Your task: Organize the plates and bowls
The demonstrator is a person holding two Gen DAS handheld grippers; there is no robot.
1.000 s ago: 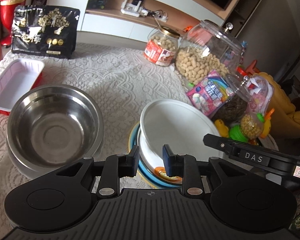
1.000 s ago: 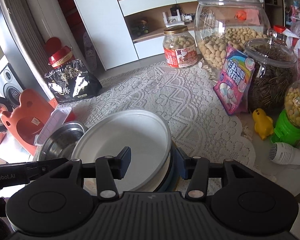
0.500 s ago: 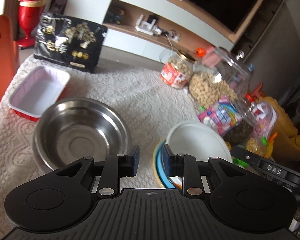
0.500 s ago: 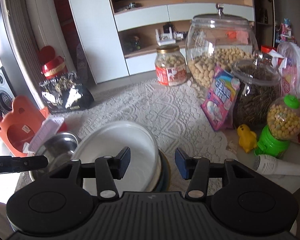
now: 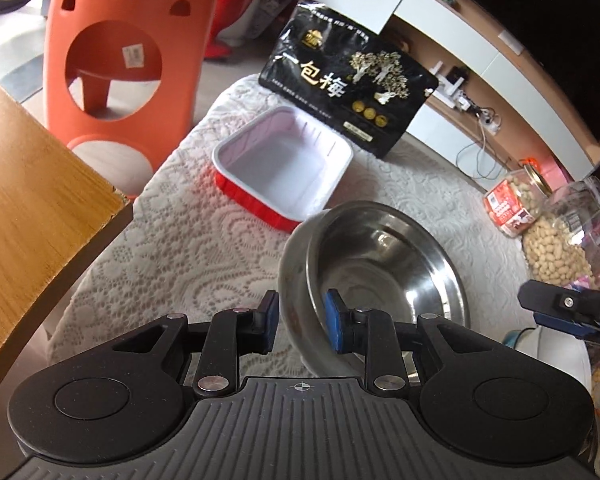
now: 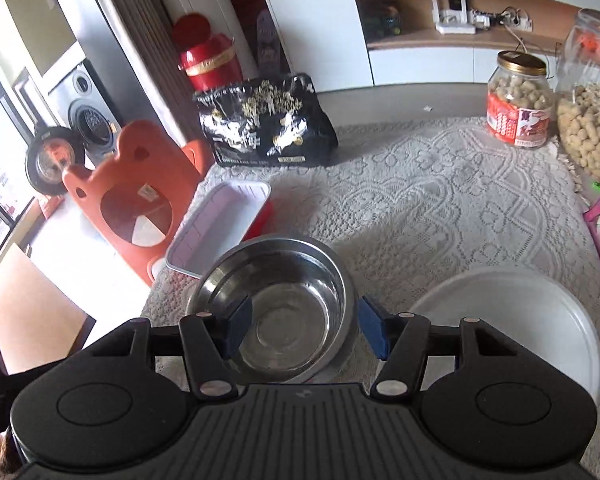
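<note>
The left gripper [image 5: 300,320] straddles the near rim of the steel bowl [image 5: 380,256], one pad outside and one inside; whether they press it I cannot tell. The right gripper [image 6: 304,330], jaws just widened and apart, hangs over the same bowl, gripping nothing. The bowl sits near the desk's left edge beside the red tray [image 6: 220,228]; the white bowl [image 6: 512,320] sits to its right.

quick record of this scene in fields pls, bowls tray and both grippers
steel bowl: on the lace cloth, empty
left gripper: jaws straddle the steel bowl's near rim, pads not seen pressing
right gripper: open, jaws have just been opening, over the steel bowl, nothing gripped
white bowl: beside the steel bowl, empty
red tray: behind the steel bowl, empty, white inside
black bag: behind the tray
</note>
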